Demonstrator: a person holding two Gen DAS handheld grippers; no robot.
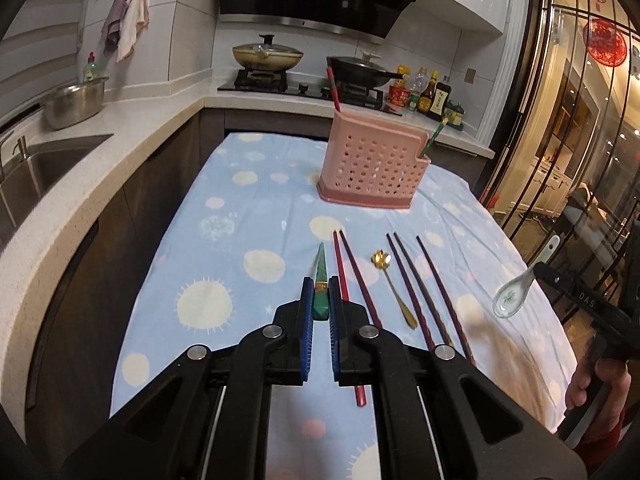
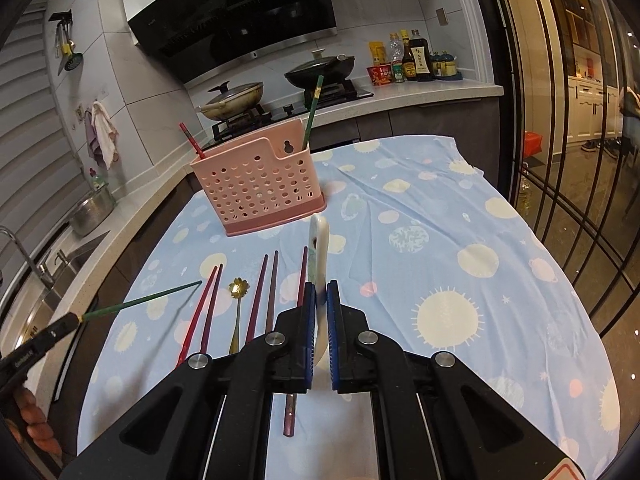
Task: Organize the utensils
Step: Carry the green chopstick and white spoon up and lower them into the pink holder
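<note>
**A:** Holding two things at once, were you?

**B:** I was. My left claw [image 1: 321,294] was clamped on a green chopstick [image 1: 321,280], lifted off the desk [image 1: 248,216] and pointing toward twelve o'clock. My right claw [image 2: 320,292] was clamped on the handle of the white ceramic spoon [image 2: 320,248], also raised.

**A:** And the pink holder?

**B:** The pink holder [image 1: 372,168] stood at about one o'clock from my left claw, well apart. It already held one red chopstick [image 1: 333,88] at its left end and one green chopstick [image 1: 434,136] at its right.

**A:** So what was left?

**B:** Most of it, I judged. Five reddish and dark chopsticks [image 1: 362,276] and a gold flower-headed spoon [image 1: 394,288] lay on the cloth, side by side. Beyond the two pieces in my claws, all of those had yet to go in.
</note>
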